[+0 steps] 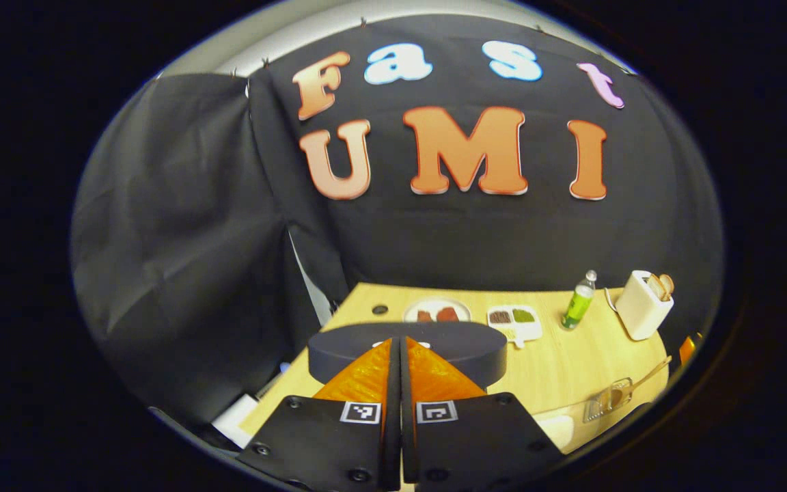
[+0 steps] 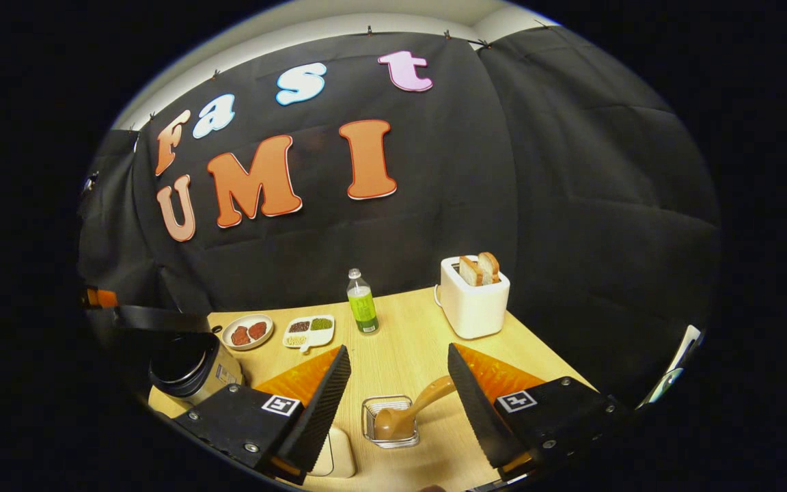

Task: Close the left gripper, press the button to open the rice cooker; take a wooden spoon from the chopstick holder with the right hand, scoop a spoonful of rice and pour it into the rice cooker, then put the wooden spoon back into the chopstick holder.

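In the right gripper view the rice cooker (image 2: 192, 369) stands at the left with its dark lid (image 2: 154, 318) raised and the pot open. A wooden spoon (image 2: 407, 410) rests bowl-down in a wire chopstick holder (image 2: 389, 422) on the table. My right gripper (image 2: 397, 350) hovers open over it, and the spoon's handle rises toward the right finger without touching either one. In the left gripper view my left gripper (image 1: 400, 345) is shut, empty, with its tips close against the cooker's dark lid (image 1: 462, 348). The holder (image 1: 609, 400) and spoon handle (image 1: 650, 376) lie far to the right.
A plate of red pieces (image 2: 248, 331), a divided dish of grains (image 2: 309, 331), a green bottle (image 2: 362, 302) and a white toaster (image 2: 472, 301) holding bread line the back of the wooden table (image 2: 407, 348). A cream container (image 2: 337, 452) sits beside the holder.
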The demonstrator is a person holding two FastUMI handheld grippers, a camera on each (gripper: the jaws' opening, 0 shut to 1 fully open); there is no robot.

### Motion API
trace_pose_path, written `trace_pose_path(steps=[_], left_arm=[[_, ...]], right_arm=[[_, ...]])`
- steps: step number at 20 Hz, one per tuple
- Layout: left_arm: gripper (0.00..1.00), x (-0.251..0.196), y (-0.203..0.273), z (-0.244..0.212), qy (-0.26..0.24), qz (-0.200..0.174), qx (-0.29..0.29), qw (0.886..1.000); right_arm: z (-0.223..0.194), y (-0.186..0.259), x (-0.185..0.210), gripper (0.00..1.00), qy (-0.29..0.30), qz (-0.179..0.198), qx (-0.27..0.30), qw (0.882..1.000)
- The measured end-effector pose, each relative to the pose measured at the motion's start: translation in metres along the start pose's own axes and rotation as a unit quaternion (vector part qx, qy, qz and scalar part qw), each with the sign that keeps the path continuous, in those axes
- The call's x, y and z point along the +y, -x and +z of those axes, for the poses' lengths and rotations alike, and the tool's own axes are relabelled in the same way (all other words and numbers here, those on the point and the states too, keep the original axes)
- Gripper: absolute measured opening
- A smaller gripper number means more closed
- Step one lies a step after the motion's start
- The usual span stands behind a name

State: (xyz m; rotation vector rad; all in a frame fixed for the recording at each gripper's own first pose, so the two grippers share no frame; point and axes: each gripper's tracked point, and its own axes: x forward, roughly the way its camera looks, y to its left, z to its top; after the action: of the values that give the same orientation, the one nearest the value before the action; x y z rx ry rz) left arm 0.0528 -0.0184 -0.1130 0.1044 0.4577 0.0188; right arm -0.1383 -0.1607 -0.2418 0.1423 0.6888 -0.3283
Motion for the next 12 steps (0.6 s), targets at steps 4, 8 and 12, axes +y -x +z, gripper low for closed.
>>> trace_pose_path(steps=[4,8,12], left_arm=[[0.06,-0.015,0.021,0.028,0.006,-0.017,-0.065,0.998],[0.55,-0.038,0.036,0.031,-0.019,-0.035,-0.08,0.996],[0.92,-0.052,0.051,0.032,-0.041,-0.04,-0.096,0.994]], right_arm=[[-0.024,-0.009,-0.011,0.89,-0.02,-0.009,0.039,0.999],[-0.057,-0.017,-0.023,0.78,-0.056,-0.015,0.089,0.994],[-0.09,-0.044,-0.017,0.75,-0.087,-0.001,0.133,0.987]])
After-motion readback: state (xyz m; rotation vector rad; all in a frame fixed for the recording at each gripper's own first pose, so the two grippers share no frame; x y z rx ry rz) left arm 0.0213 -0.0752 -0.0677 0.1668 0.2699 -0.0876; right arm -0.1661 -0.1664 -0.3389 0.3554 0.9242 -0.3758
